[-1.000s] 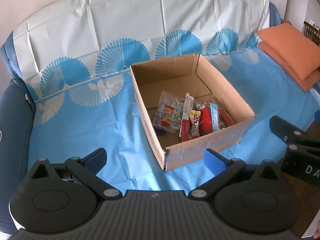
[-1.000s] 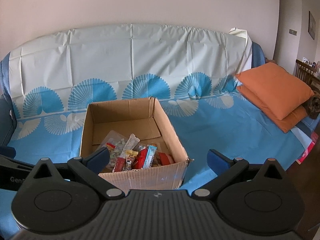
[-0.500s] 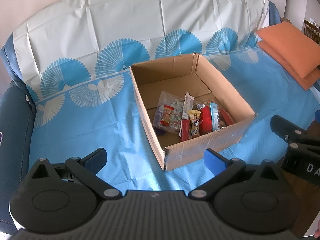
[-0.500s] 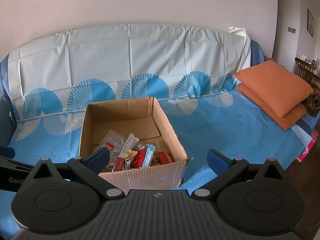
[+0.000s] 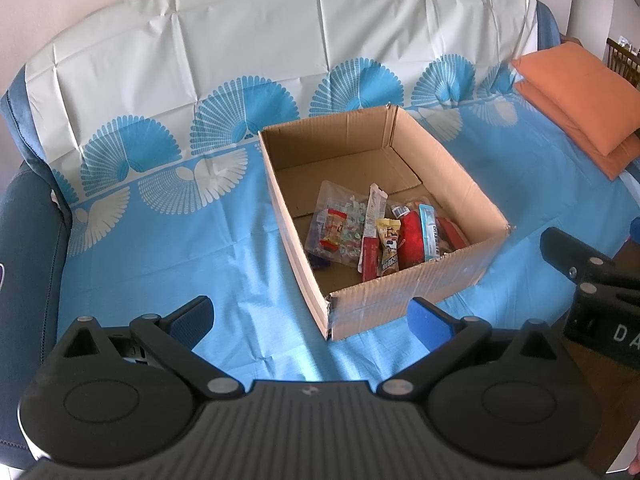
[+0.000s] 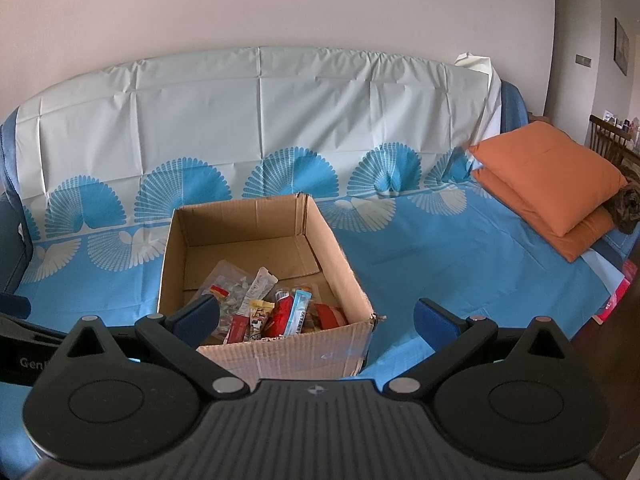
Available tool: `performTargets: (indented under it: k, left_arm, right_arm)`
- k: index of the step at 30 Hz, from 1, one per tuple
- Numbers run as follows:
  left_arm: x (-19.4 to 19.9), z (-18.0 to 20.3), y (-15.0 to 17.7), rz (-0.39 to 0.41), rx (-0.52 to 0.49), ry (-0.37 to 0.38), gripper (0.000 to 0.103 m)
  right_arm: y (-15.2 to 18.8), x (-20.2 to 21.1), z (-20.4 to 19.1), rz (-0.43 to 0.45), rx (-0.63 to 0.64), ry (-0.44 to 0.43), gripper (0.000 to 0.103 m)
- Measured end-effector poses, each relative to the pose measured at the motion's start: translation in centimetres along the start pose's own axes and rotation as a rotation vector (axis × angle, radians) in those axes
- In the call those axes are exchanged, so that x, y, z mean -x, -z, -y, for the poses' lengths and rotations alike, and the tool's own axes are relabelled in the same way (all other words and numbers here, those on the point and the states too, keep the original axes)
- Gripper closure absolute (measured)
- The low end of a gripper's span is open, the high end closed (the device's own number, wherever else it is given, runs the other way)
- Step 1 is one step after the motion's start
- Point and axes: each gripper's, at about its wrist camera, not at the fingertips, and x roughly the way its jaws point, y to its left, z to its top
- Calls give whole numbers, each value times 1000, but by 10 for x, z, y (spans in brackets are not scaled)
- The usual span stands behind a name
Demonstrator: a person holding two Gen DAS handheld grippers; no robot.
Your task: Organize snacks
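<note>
The snacks lie together in the front part of an open cardboard box (image 5: 448,172), on its bottom, close to the near wall. From left to right there is a clear bag of wrapped candies (image 5: 336,224), a long red and white stick pack (image 5: 372,236), a small yellow snack pack (image 5: 389,250), a red packet (image 5: 411,242) and a light blue bar (image 5: 430,232). They touch or partly overlap each other. More red wrappers lie at the right end of the row, but what they are cannot be read. The back half of the box floor is bare cardboard.

The box stands on a sofa seat covered with a blue and white plastic sheet (image 5: 180,248) that has a fan pattern. The sheet also goes up over the backrest. Two orange cushions (image 6: 552,184), one on the other, lie at the right end of the sofa, well apart from the box.

The left gripper (image 5: 310,318) hovers in front of the near left corner of the box, its fingers spread wide and holding nothing. The right gripper (image 6: 316,316) hangs in front of the near wall of the box, also with the fingers wide apart and empty. In the left wrist view, part of the right gripper shows at the right edge.
</note>
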Motion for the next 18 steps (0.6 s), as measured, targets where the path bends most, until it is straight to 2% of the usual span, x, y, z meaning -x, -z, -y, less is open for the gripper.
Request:
performTargets:
  k: [18]
  left_arm:
    - [0,0,0,-5,0,5,0]
  right_arm:
    - [0,0,0,-1,-1,-4,0]
